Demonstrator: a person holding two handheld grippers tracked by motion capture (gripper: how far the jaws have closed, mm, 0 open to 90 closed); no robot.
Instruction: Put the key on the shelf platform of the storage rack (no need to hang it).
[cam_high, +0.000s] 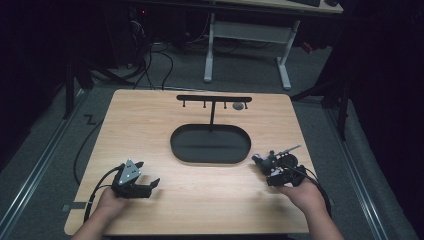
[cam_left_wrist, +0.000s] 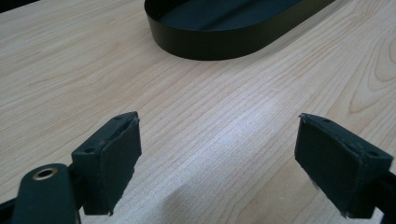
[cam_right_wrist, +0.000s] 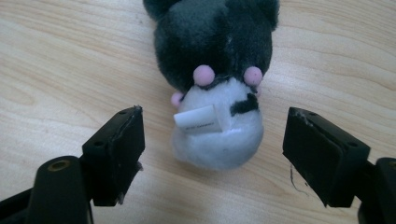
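A small plush toy (cam_right_wrist: 215, 60), dark grey above and white below with pink dots and a white label, lies on the wooden table (cam_high: 200, 200). My right gripper (cam_right_wrist: 215, 140) is open, its jaws standing either side of the toy's white end without touching it. In the high view the toy (cam_high: 261, 159) lies at the table's right, just ahead of the right gripper (cam_high: 272, 169). My left gripper (cam_high: 147, 174) rests open near the front left, and its jaws (cam_left_wrist: 217, 154) hold nothing over bare wood.
A black oval tray (cam_high: 175, 145) sits mid-table, its wall (cam_left_wrist: 210, 44) just ahead of the left gripper. Behind it stands a black T-shaped rack (cam_high: 214, 98) with small hooks, with a grey round thing (cam_high: 238, 106) at its right end. A white desk frame (cam_high: 284, 65) stands beyond the table.
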